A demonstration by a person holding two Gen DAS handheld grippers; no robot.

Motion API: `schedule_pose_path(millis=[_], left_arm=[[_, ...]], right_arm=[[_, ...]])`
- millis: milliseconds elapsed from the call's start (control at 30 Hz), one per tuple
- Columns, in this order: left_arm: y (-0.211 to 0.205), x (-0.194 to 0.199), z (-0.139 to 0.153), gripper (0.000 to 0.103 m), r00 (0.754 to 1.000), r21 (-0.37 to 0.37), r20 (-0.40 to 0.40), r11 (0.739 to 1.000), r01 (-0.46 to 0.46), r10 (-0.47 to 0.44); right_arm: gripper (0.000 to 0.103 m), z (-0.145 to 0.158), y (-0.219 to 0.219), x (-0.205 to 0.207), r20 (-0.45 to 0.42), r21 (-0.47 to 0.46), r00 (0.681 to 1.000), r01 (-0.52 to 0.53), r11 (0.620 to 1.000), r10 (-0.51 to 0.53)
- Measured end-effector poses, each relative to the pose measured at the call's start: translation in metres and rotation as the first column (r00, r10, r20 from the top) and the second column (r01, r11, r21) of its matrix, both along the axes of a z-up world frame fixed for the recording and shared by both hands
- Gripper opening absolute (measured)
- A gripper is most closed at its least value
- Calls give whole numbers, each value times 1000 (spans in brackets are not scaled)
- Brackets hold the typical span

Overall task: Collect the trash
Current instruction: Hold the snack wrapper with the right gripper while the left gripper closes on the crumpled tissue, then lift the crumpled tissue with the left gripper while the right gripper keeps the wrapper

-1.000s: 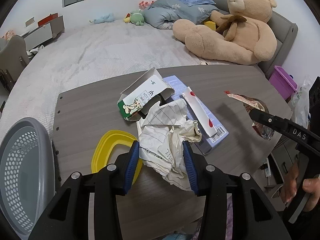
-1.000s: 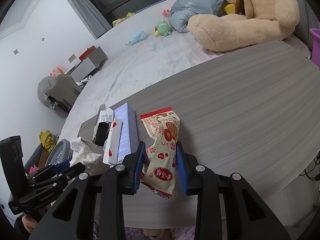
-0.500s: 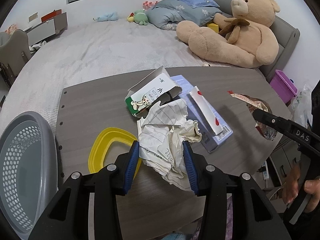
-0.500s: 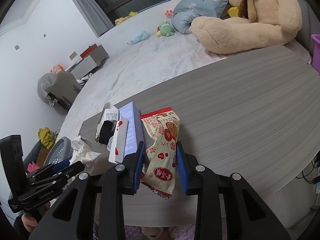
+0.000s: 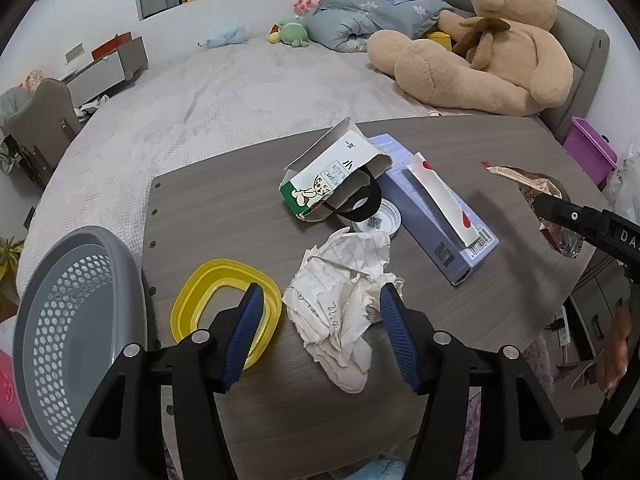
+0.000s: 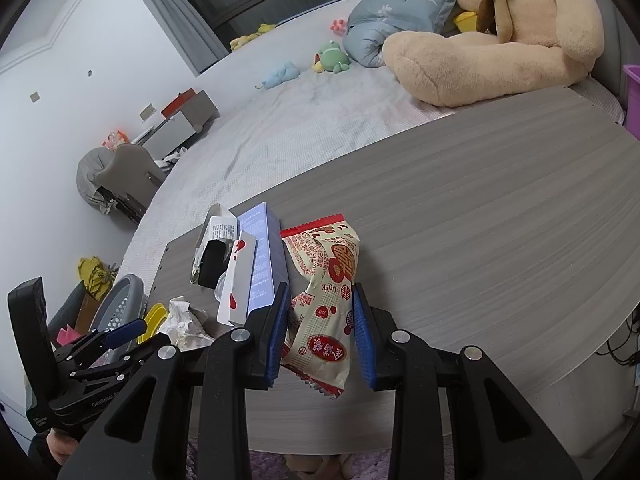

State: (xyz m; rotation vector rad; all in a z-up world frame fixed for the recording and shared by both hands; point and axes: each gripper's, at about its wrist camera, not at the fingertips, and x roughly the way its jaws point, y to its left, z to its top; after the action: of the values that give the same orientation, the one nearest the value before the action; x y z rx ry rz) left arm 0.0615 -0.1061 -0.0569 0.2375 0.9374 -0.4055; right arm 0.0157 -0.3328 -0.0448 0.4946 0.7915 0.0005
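Now that our left tongs (image 5: 320, 312) have sprung wide off the crumpled paper (image 5: 344, 304), it lies loose on the counter (image 5: 224, 208); our right tongs (image 6: 320, 320) still bracket the snack wrapper (image 6: 324, 304), narrow.

place: bedroom | signs: bed (image 5: 240, 92), teddy bear (image 5: 492, 40) (huge), plush toys (image 5: 292, 32)

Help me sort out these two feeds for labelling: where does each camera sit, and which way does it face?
Left wrist: on the left gripper, looking across the table toward the bed; its open fingers flank the crumpled paper.
Right wrist: on the right gripper, facing the same way; its fingers flank the snack wrapper.
Shared: blue box, teddy bear, grey basket.
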Motion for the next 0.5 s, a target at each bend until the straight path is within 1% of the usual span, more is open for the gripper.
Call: schedule_pose_path(millis=[133, 233, 400, 500], left_arm=[[-8, -1, 2, 58, 999, 18, 21, 999, 30, -30], [-18, 2, -2, 58, 998, 25, 12, 998, 55, -56], [-31, 6, -17, 58, 996, 50, -27, 995, 86, -85], [-33, 7, -18, 58, 996, 57, -20, 995, 88, -87]], right_arm=[[30, -3, 0, 1, -3, 9, 1000, -4, 1000, 4], [30, -4, -1, 1, -5, 15, 1000, -5, 1000, 5], [30, -5, -5, 0, -4, 19, 1000, 5, 1000, -5], [30, -6, -7, 0, -5, 20, 1000, 9, 1000, -9]])
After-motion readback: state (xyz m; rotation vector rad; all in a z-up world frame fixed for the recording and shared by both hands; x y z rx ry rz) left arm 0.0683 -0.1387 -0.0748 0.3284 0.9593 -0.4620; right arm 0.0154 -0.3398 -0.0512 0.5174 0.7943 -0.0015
